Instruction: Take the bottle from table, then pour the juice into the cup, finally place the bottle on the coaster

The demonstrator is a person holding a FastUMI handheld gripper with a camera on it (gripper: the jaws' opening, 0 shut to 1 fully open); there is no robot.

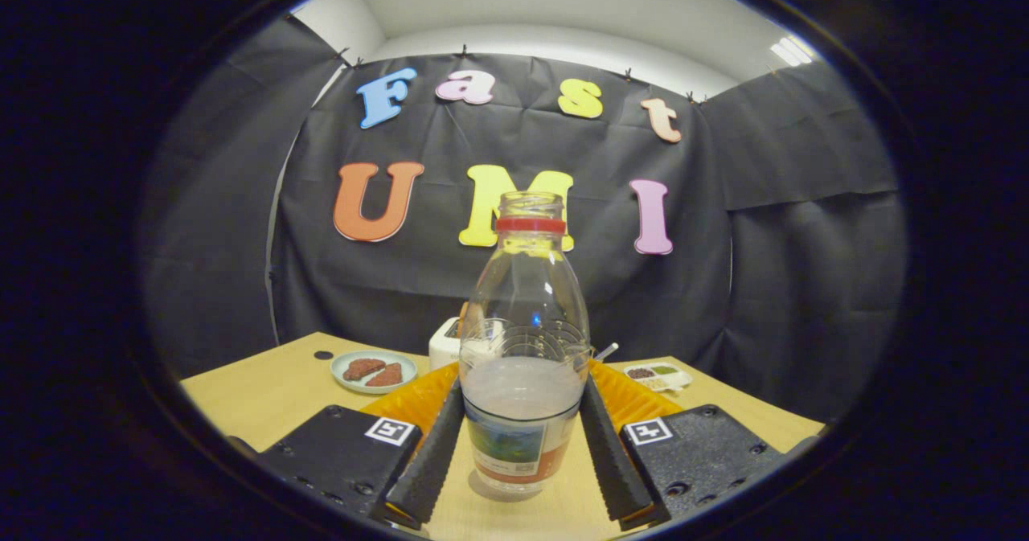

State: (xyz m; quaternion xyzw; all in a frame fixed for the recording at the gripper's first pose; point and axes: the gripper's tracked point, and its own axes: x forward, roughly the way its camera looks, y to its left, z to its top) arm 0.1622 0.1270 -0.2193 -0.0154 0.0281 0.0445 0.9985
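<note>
Gripper view: the bottle (523, 364) stands upright on the desk (265, 396) between the claw (522, 436) fingers — seemingly clamped on its sides — for lifting without spilling.

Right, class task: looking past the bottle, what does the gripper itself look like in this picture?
The gripper has two long, flat fingers with a fine ribbed texture, widening toward the camera. Each is mounted on a black, boxy block with round screw holes, and each block carries a small square black-and-white marker at its inner front corner. No cables show.
</note>
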